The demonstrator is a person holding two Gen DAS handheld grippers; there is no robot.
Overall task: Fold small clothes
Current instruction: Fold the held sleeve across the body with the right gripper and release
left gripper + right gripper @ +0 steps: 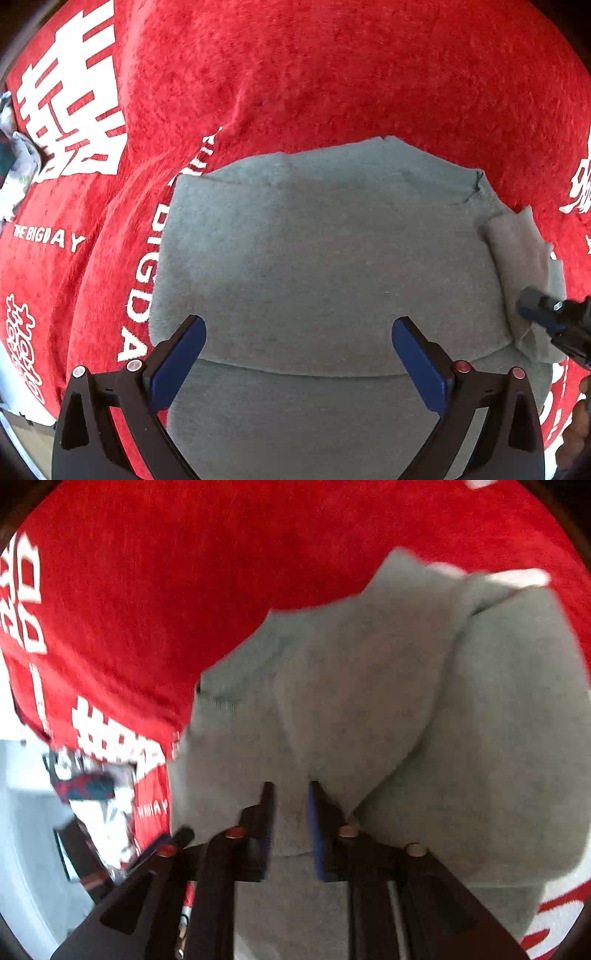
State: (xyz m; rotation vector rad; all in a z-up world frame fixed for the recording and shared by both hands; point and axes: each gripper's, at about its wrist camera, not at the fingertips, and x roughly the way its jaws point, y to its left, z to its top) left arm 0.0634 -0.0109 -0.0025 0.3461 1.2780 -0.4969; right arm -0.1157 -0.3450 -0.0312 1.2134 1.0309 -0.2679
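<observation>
Grey garment (325, 251) lies flat on a red cloth (332, 74) printed with white characters and the words "THE BIG DAY"; it fills the centre and lower half of the left wrist view, one folded edge running across at about 6 o'clock. Left gripper (298, 363) hangs over the garment, jaws spread wide, blue pads clear of the fabric, nothing between them. At 3 o'clock in that view a small lighter grey flap (517, 258) sits turned over on the garment's edge, and the right gripper (290, 819) shows just beside it. In the right wrist view the picture is blurred; the jaws stand a narrow gap apart, with a strip of grey fabric in the gap. Whether the pads press on it I cannot tell. Garment (406, 720) runs from centre toward 3 o'clock there, red cloth (166, 590) from 9 to 12. A crumpled patterned cloth (14, 162) lies at 9 o'clock in the left wrist view, at the red cloth's edge.
</observation>
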